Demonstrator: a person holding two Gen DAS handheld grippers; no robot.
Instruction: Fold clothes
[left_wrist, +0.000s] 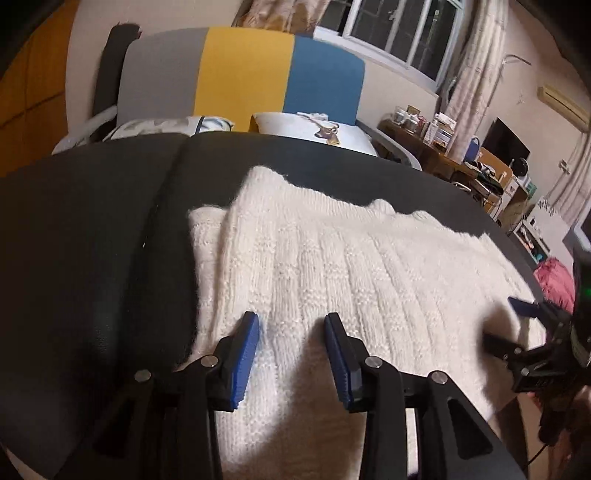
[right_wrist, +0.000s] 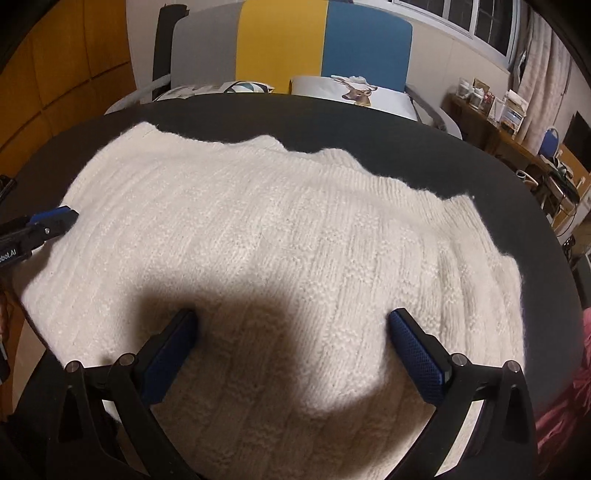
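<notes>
Bench (left_wrist: 92, 229): dark, matte; seam running front to back left of the knitwear in the left wrist view; bare along the far edge in both views.

Left gripper (left_wrist: 291, 354): released, blue pads spread apart with nothing between them; poised over the near left part of the sweater; seen from the right wrist view (right_wrist: 55, 218) as a blue-tipped finger coming in from the left edge, over the sweater's left side.

Sweater (right_wrist: 295, 229): cream, ribbed knit, spread flat across the bench, filling most of the surface; far hem wavy against the dark top; at its left side in the left wrist view (left_wrist: 332, 258), a second layer peeking out beneath the upper one; dark shadow across the near middle in the right wrist view.

Right gripper (right_wrist: 291, 332): released, jaws wide apart, empty; just above the near middle of the sweater; in the left wrist view (left_wrist: 513, 325) visible at the right edge, fingers apart over the sweater's right side.

Pink cloth (right_wrist: 576, 387): bunched at the right edge, off the bench's right side, apart from the sweater.

Behind the bench: chair back (right_wrist: 291, 40) in grey, yellow and blue panels; cushion with a deer print (right_wrist: 354, 90) just beyond the far edge; cluttered desk (left_wrist: 443, 155) farther right.
</notes>
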